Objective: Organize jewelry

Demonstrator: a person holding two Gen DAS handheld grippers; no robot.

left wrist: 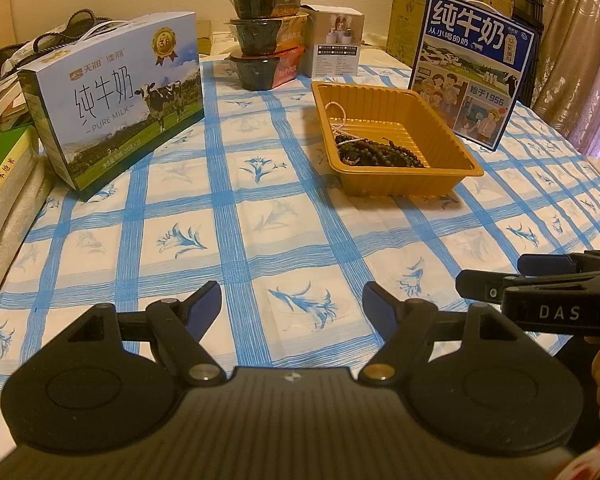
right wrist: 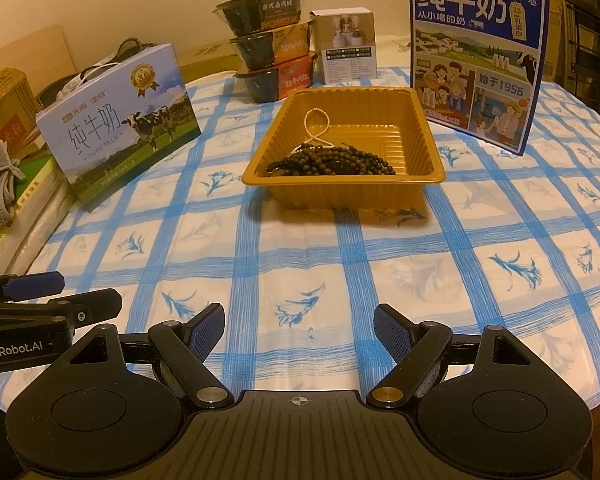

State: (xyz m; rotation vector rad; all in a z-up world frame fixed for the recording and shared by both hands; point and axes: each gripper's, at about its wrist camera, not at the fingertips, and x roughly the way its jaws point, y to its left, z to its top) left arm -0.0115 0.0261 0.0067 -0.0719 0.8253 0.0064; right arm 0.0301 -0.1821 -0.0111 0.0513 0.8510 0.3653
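Note:
A golden plastic tray (left wrist: 452,136) (right wrist: 420,128) stands on the blue-checked tablecloth. Inside it lie dark bead strings (left wrist: 376,154) (right wrist: 332,162) and a thin white bead loop (left wrist: 337,111) (right wrist: 318,126) that leans up the tray's left wall. My left gripper (left wrist: 292,300) hovers open over the near cloth, well short of the tray, nothing between its fingers. My right gripper (right wrist: 299,322) is likewise open and empty, facing the tray from the near side. Each gripper shows at the edge of the other's view: the right gripper (left wrist: 496,276) and the left gripper (right wrist: 88,292).
A pale blue milk carton (left wrist: 116,96) (right wrist: 120,120) stands at the left. A dark blue milk box (left wrist: 472,68) (right wrist: 476,56) stands right of the tray. Three stacked food bowls (left wrist: 266,32) (right wrist: 270,40) and a small white box (left wrist: 336,46) (right wrist: 346,46) sit behind. Books pile at the left edge.

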